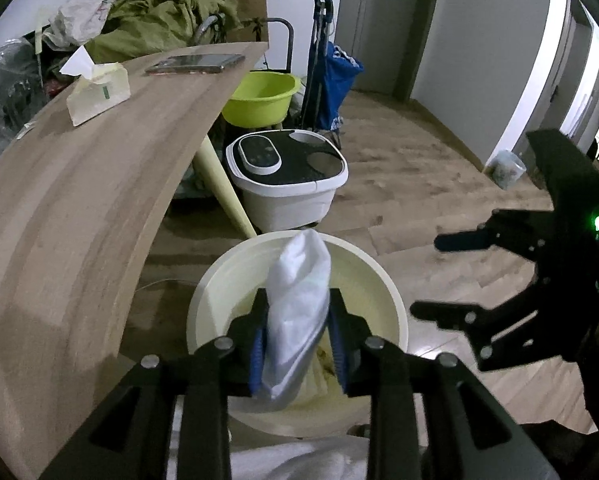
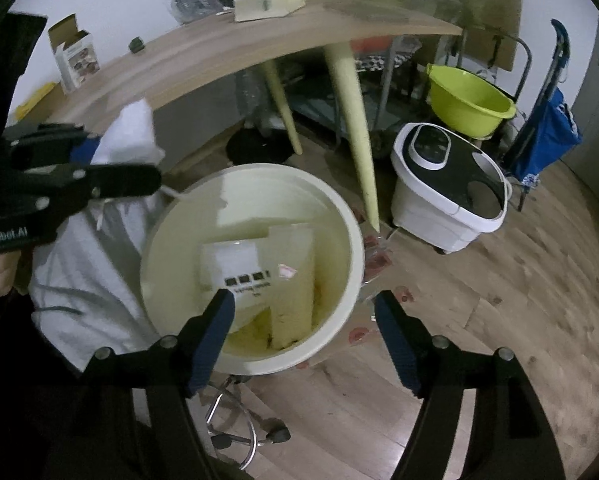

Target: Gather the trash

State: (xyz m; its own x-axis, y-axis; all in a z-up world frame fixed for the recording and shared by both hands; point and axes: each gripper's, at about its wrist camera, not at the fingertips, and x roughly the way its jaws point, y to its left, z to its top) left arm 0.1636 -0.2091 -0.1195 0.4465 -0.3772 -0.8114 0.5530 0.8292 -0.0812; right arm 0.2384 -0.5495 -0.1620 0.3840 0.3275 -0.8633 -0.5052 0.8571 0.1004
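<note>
A cream round trash bin stands on the wood floor beside the table. My left gripper is shut on a white crumpled wad, which stands upright between the blue pads right above the bin's mouth. The right wrist view shows that left gripper at the left, with the wad sticking out past its fingers. My right gripper hangs open over the bin's near rim with nothing between its fingers. Inside the bin lie a white printed sheet and a cream flat box.
A wooden table curves along the left, with a tissue box and a phone on it. Beyond the bin stand a white foot bath, a green basin and a blue trolley bag. A chair base sits near the bin.
</note>
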